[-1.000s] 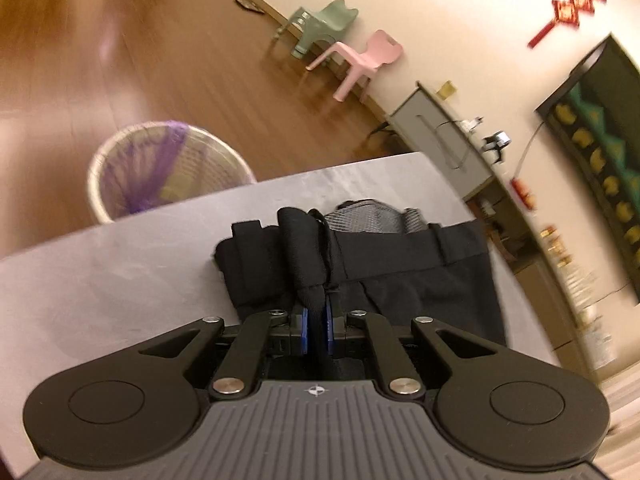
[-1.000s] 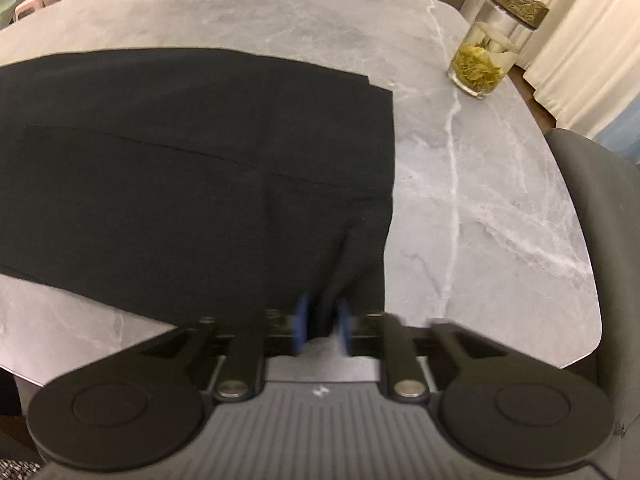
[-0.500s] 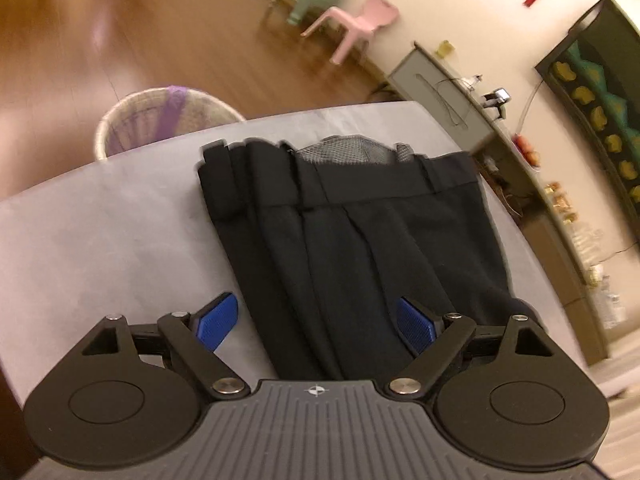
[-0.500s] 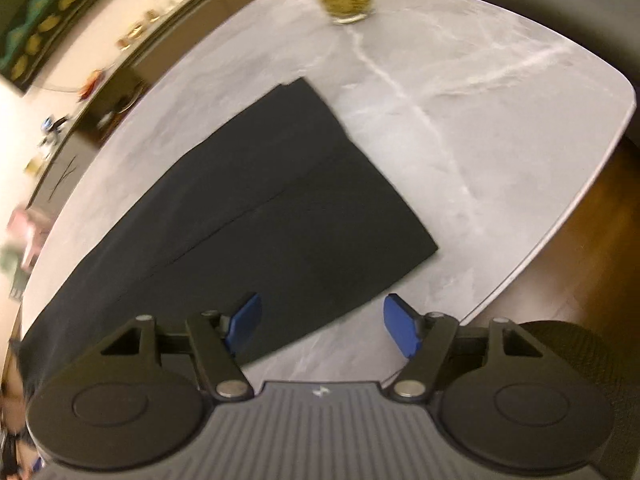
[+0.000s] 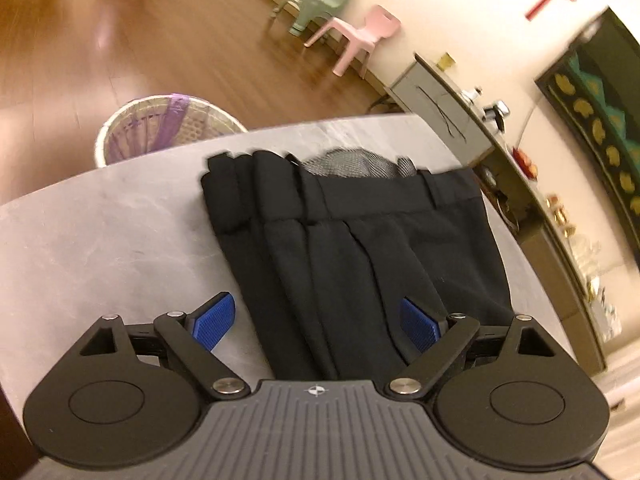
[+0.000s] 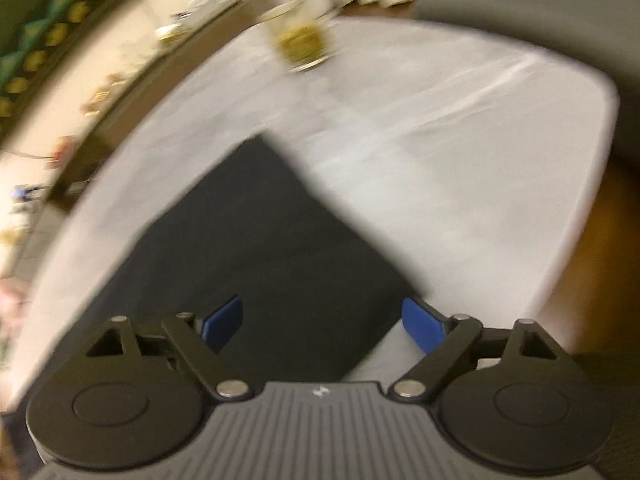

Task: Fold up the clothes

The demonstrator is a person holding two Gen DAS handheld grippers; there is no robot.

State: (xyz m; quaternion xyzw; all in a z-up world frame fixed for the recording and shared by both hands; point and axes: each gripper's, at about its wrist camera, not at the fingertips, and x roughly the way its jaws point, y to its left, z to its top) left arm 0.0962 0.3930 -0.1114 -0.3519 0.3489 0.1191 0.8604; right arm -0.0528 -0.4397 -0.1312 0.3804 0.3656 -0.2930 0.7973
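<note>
Trousers (image 5: 360,248): flat on table (image 5: 100,240), lengthwise fold visible | left gripper (image 5: 316,324): jaws spread, empty, at waistband end | right gripper (image 6: 322,320): jaws spread, empty, over hem | step: between grasps; further fold or finished, undetermined.

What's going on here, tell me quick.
A person with two handheld grippers is folding black trousers on a grey marble table. The trousers lie flat, waistband at one end, hem at the other. The left gripper and the right gripper are open above the cloth, gripping nothing.
</note>
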